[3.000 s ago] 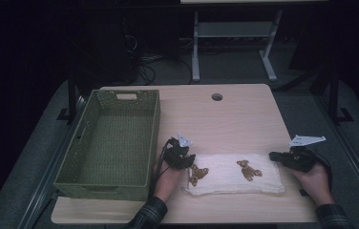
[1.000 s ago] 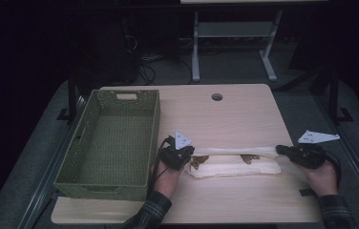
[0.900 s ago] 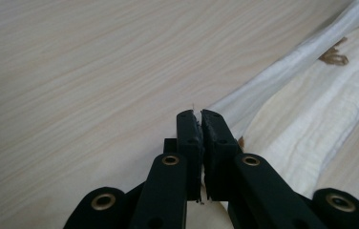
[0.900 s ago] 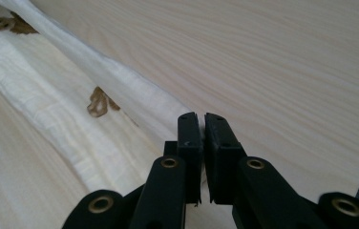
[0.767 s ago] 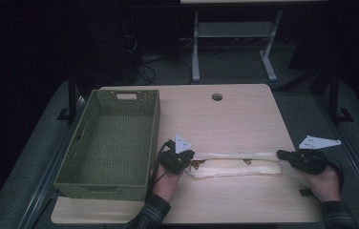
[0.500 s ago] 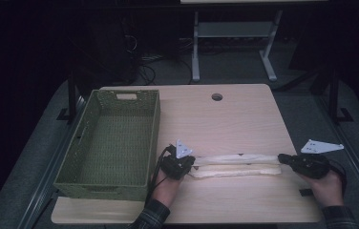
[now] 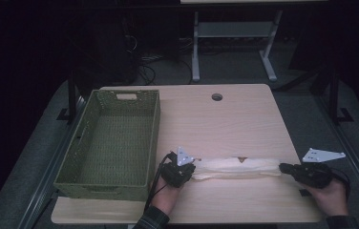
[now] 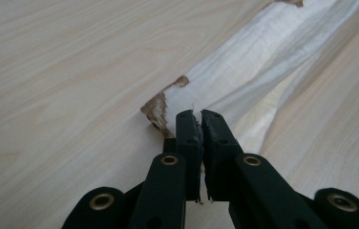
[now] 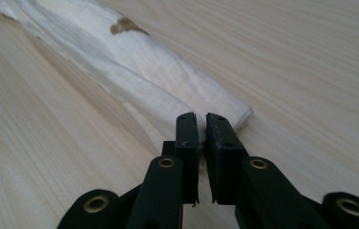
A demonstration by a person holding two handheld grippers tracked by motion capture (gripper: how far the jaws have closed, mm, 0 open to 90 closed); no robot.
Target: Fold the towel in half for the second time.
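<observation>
Jaws of the left gripper [image 8: 200, 117] are pinched on one end of a white towel [image 7: 237, 168], a sliver of cloth showing between the pads, and the right gripper [image 9: 201, 119] has its jaws nearly together at the opposite end, though whether cloth sits between them I cannot tell. Holding the two ends this way, I judge, keeps the cloth stretched flat along its length so a fold lands straight (slack would let it bunch). The towel lies as a long narrow band on the desk [image 7: 244, 114], near its front edge, between the two hands. It looks soft and slightly ridged, cream-white, with small brown patches peeking out at the fold and at the left end. A green woven basket [image 7: 113, 138] sits just left of the left gripper.
</observation>
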